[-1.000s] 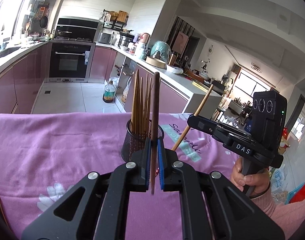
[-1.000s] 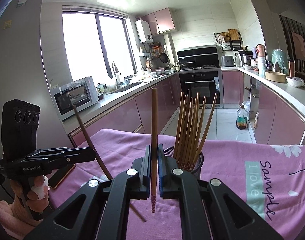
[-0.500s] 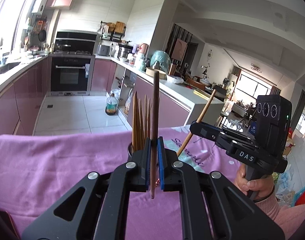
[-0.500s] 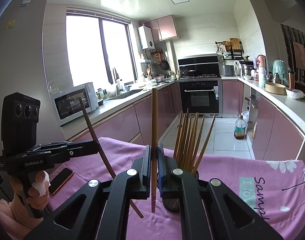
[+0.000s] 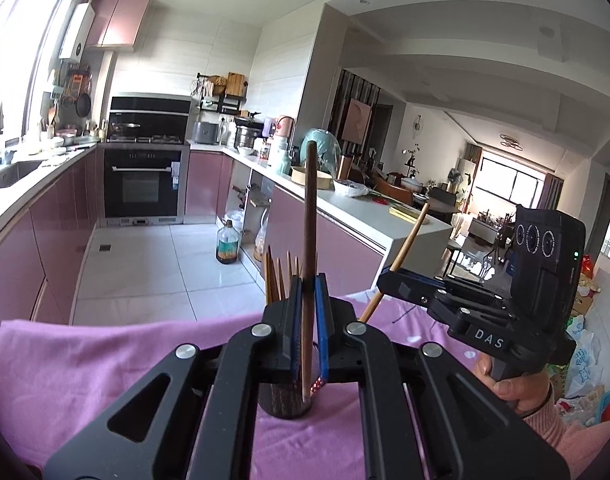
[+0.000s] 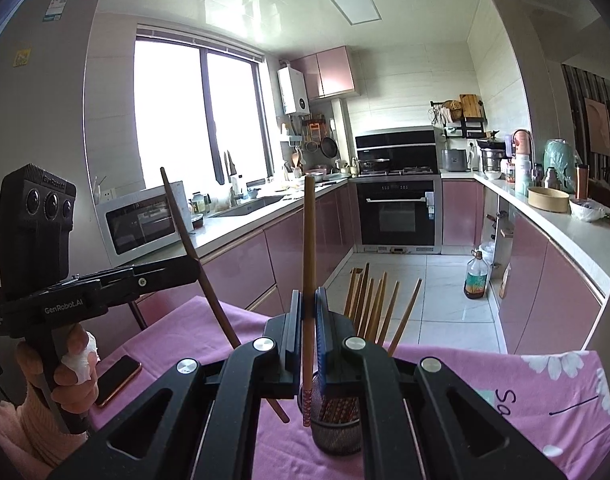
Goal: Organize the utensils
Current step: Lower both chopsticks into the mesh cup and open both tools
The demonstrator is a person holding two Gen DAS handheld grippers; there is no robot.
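Note:
A black mesh holder (image 6: 337, 432) with several wooden chopsticks (image 6: 369, 304) stands on the pink cloth; in the left wrist view the holder (image 5: 285, 404) sits just under my fingers. My left gripper (image 5: 309, 320) is shut on a dark brown chopstick (image 5: 309, 216), held upright with its tip over the holder's mouth. My right gripper (image 6: 309, 320) is shut on a lighter chopstick (image 6: 308, 240), also upright, its patterned tip at the holder's left rim. Each gripper shows in the other's view: the right one (image 5: 389, 280) and the left one (image 6: 185, 268).
A pink tablecloth (image 6: 525, 392) with white flowers and lettering covers the table. A phone (image 6: 119, 380) lies on it at the left. Behind are pink kitchen cabinets, an oven (image 6: 397, 216), a microwave (image 6: 141, 224) and an oil bottle (image 6: 476, 276) on the floor.
Both grippers have risen and come in over the holder, which now sits lower and closer under the fingers. Both chopsticks stay clamped upright, tips nearer the holder's mouth.

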